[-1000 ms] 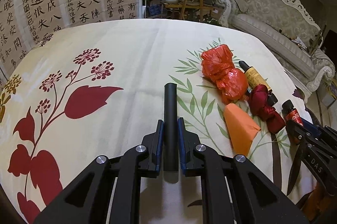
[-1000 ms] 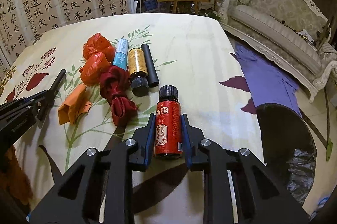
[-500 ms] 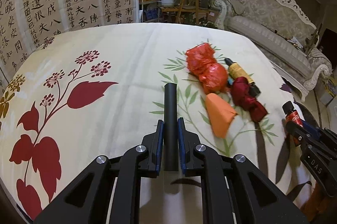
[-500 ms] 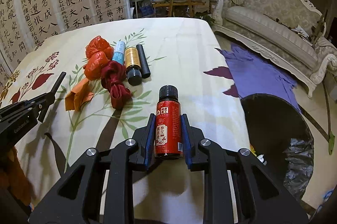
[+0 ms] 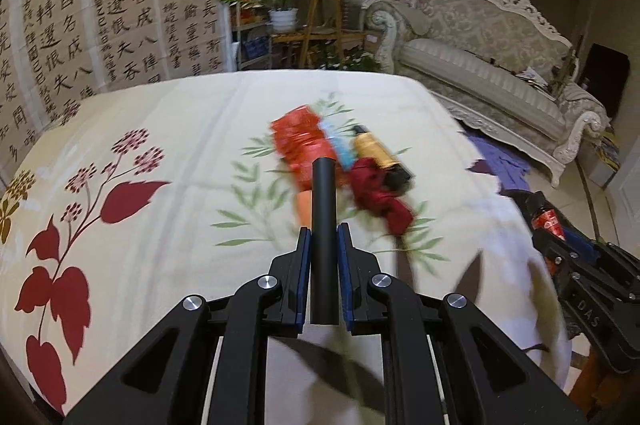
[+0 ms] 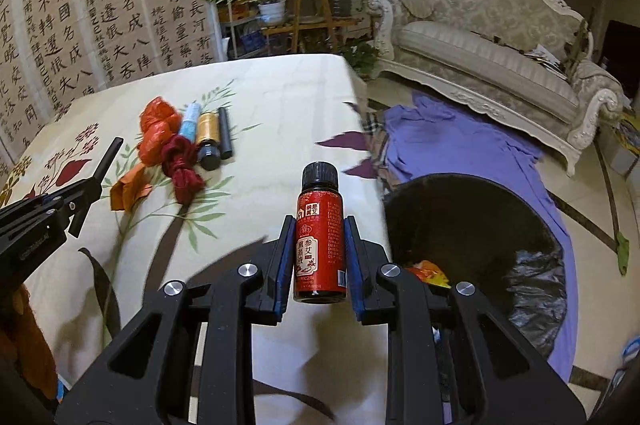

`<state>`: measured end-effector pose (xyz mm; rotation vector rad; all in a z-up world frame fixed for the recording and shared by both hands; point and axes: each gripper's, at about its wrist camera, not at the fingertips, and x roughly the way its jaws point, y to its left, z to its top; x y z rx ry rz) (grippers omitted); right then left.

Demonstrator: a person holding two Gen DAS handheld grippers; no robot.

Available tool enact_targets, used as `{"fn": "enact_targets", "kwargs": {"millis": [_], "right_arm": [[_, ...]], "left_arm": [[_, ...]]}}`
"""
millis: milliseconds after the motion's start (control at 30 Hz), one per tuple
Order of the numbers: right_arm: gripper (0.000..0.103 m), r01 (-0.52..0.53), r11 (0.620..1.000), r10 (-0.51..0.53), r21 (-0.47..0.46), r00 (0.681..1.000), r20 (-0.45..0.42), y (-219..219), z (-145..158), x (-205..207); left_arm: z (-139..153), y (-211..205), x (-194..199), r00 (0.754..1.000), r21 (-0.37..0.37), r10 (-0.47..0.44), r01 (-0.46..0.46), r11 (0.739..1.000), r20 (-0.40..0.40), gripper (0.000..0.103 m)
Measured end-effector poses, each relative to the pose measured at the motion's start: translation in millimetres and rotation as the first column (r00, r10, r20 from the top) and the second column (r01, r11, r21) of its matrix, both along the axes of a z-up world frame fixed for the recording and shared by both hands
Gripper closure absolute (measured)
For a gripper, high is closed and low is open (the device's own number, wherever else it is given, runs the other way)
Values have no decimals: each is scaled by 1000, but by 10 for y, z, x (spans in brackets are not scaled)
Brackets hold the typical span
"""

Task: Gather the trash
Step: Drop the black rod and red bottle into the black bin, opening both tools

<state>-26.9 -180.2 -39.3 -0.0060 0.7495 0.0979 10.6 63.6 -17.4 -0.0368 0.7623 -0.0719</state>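
My left gripper [image 5: 323, 245] is shut on a black tube [image 5: 323, 225] and holds it above the floral tablecloth [image 5: 160, 129]. My right gripper [image 6: 320, 233] is shut on a small red bottle [image 6: 320, 241] near the table's right edge, beside a black-lined trash bin [image 6: 480, 225] on the floor. On the table lie a red plastic bag [image 6: 158, 129], a dark red cloth knot [image 6: 182, 173], an orange paper [image 6: 128, 189], a blue tube [image 6: 190, 119], a gold bottle [image 6: 208, 137] and another black tube [image 6: 225, 133].
A purple cloth [image 6: 460, 141] lies on the floor behind the bin. An ornate sofa [image 6: 500, 41] stands at the right. A plant stand [image 6: 312, 13] and a calligraphy wall [image 6: 100, 5] are behind the table.
Both grippers have moved to the right with their objects. The right gripper now hangs by the table edge, with the bin closer and more in view.
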Motion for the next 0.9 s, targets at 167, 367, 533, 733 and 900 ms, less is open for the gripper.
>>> {"fn": "enact_targets", "kwargs": {"millis": [167, 367, 533, 733, 900], "right_arm": [[80, 58, 998, -58, 4, 998, 15, -310, 23, -64], [80, 140, 990, -140, -8, 990, 25, -741, 35, -106], [80, 187, 982, -186, -14, 982, 31, -1032, 12, -113], [80, 237, 971, -237, -18, 971, 11, -1316, -127, -54], [80, 263, 965, -262, -19, 965, 7, -1512, -181, 34]], "left_arm": [[79, -390, -24, 997, -6, -75, 75, 997, 25, 89], [65, -856, -1, 986, -9, -164, 165, 986, 38, 89], [-8, -1205, 101, 977, 1, -210, 210, 978, 23, 89], [-137, -1638, 192, 963, 26, -271, 271, 962, 3, 89], [-199, -1873, 340, 959, 35, -284, 284, 958, -8, 89]]}}
